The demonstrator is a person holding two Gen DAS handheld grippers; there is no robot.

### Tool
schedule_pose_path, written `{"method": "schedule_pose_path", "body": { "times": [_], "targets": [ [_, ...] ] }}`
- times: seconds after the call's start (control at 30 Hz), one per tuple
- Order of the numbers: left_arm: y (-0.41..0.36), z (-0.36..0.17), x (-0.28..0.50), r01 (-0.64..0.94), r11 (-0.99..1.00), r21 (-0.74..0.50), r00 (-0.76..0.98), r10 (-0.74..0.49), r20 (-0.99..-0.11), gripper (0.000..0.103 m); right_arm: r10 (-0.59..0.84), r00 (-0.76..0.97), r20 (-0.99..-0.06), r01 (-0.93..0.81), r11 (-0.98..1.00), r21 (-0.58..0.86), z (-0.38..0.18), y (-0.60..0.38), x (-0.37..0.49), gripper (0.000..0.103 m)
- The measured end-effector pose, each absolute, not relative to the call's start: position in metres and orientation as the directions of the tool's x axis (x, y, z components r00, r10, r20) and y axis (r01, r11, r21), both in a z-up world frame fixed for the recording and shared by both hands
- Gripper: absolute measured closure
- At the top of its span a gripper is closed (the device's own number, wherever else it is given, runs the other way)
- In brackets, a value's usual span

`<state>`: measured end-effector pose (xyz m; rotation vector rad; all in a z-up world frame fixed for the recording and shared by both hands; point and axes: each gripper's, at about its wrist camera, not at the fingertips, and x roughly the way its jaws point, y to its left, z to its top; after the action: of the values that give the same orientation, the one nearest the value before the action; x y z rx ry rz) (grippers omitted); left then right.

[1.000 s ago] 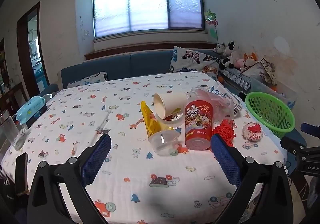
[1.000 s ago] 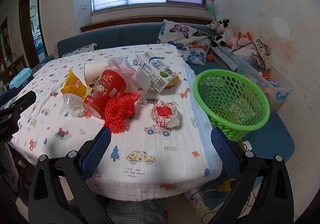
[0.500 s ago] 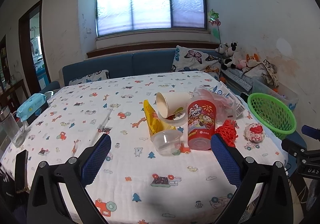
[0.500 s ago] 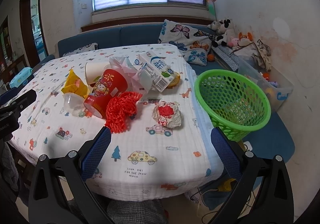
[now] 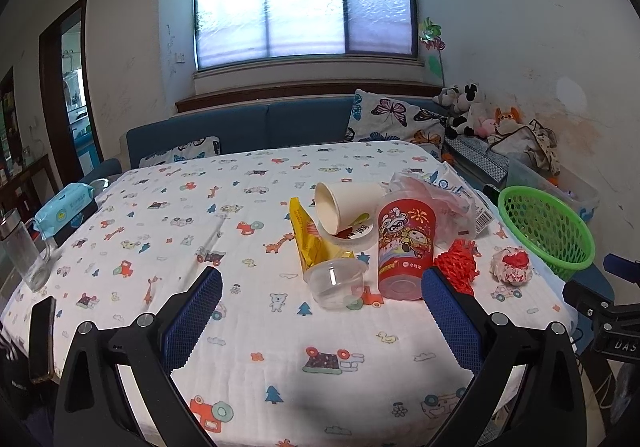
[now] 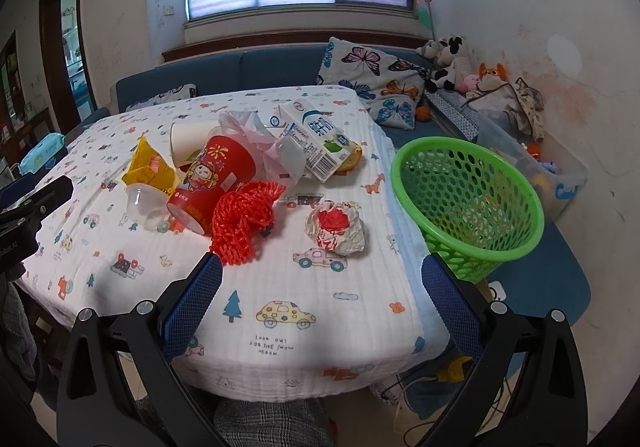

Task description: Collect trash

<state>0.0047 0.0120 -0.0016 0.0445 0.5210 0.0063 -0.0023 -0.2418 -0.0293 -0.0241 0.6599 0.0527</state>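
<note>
Both the left gripper [image 5: 320, 311] and right gripper [image 6: 322, 295] hang wide open, empty, near the table [image 5: 280, 375] edge; the trash pile [image 6: 240, 175] lies left of the green basket [image 6: 468, 207].

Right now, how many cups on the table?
3: red cup standing mid-pile, white paper cup on its side behind it, clear plastic cup tipped in front. More may hide under the plastic bag.

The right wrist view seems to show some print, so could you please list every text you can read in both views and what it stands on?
"LOOK OUT FOR THE SNOW MOON": tablecloth, near its front edge.
"DAS": black body of the right tool, cut off by the frame.
Milk carton: blue characters and barcode print, too blurred to read.
Red cup: small white print, too small to read.
Wet wipes pack: unreadable.
</note>
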Motion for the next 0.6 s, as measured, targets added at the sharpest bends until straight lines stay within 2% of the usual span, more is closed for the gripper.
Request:
{"method": "schedule_pose_path", "body": {
  "times": [0.6],
  "targets": [
    [0.0138, -0.0038, 0.0078, 0.001, 0.999, 0.043, 0.864, 0.021, -0.503, 0.006, 0.043, 0.783, -0.620, -0.057, 0.998, -0.002, -0.0340, -0.2424, 0.0035, 0.005]
  ]
}}
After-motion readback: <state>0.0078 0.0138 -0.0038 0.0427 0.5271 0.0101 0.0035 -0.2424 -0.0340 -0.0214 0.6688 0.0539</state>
